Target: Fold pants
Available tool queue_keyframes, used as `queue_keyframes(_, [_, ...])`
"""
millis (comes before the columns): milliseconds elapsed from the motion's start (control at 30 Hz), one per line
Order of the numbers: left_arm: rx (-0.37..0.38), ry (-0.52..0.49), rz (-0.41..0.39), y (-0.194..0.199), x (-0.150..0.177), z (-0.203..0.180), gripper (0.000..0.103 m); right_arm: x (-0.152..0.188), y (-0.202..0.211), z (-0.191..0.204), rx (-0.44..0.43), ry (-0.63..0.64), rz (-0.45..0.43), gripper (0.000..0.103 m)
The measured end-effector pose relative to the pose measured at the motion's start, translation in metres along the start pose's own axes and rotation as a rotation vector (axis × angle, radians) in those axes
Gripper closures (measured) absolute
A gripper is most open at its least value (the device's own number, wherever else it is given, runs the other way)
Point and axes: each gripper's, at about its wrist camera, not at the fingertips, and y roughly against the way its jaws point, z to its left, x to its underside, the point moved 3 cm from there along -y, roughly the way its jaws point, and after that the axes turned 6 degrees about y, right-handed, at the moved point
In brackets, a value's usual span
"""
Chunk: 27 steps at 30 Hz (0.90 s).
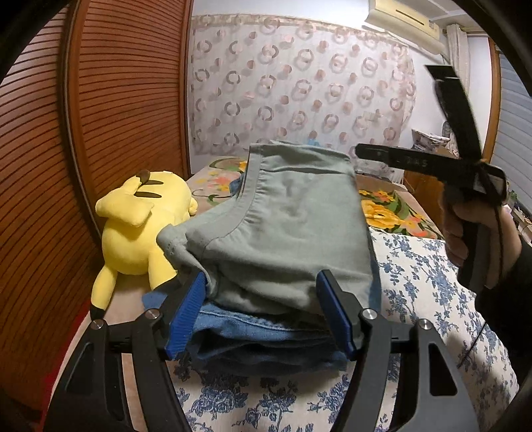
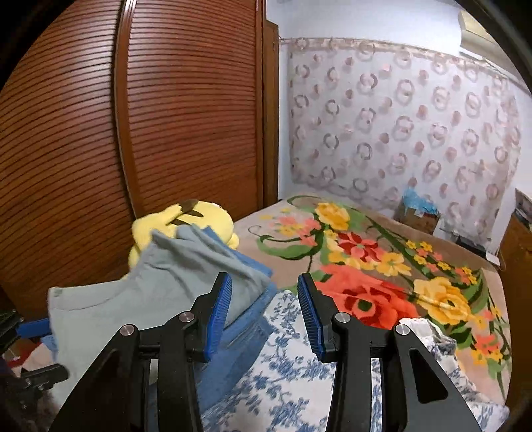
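At the bottom middle, the left gripper (image 1: pixel 262 315) has let go of the folded grey pants (image 1: pixel 286 226), stacked on the jeans (image 1: pixel 252 335); the right gripper (image 2: pixel 264 315) is open and empty

1. Yellow plush toy (image 1: pixel 133 229) lying on the bed, hard against the wardrobe side; dark-tipped ears.
2. Wardrobe (image 2: pixel 99 133): brown, slatted sliding doors, fills left of both views.
3. Floral blanket (image 2: pixel 382 266): tan with red, orange and yellow flowers, covers the far part of the bed.
4. Blue-and-white floral sheet (image 1: pixel 425 282) over the near part of the bed.
5. Curtain (image 1: pixel 299 83): sheer white, ring-and-dot pattern, across the back wall.
6. Air conditioner (image 1: pixel 405 16) high on the wall, top right.
7. Cardboard box (image 2: pixel 419 212) past the bed's far end, blue stuff inside; contents unclear.
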Motion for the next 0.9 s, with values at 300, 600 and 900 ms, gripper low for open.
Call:
queue_keyframes(300, [0.020,-0.041,-0.033,0.033,0.002,-0.016,0.033,0.027,0.074,0.028,0.000,-0.027,-0.008,0.060])
queue_keyframes(600, [0.067,-0.093,-0.056,0.061,0.007,-0.040,0.031,0.069,0.144,0.030,0.020,-0.090,-0.007,0.060])
queue_keyframes(900, [0.142,-0.105,-0.036,0.070,0.017,-0.061,0.017,0.088,0.191,0.036,0.073,-0.122,0.004,0.060])
